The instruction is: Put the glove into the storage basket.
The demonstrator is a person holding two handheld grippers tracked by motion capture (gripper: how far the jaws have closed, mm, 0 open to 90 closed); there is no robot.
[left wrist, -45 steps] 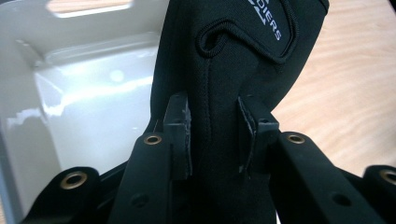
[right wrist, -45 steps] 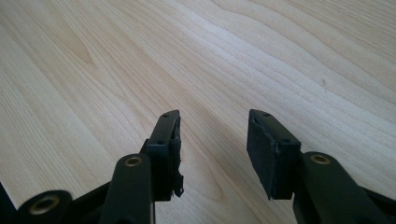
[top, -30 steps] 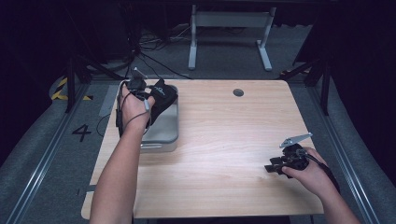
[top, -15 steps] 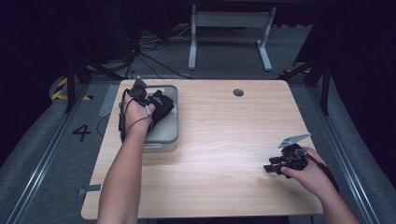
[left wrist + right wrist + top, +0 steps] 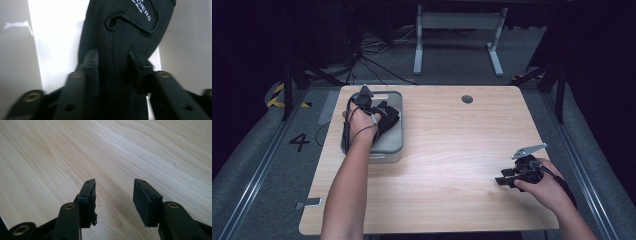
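A black fabric glove with white lettering hangs over a grey bin at the table's left. My left gripper is over the bin. In the left gripper view its jaws press the glove from both sides, so the left gripper is shut on it, with the bin's pale floor behind. My right gripper rests low at the table's front right. Its jaws stand apart with nothing between them, as the right gripper view shows.
The wooden table has a small round hole near its far edge. Bare wood lies under the right gripper. Beyond the table are a metal stand, cables and dark floor.
My left gripper has sunk a little toward the bin with the glove. The right gripper has hardly moved.
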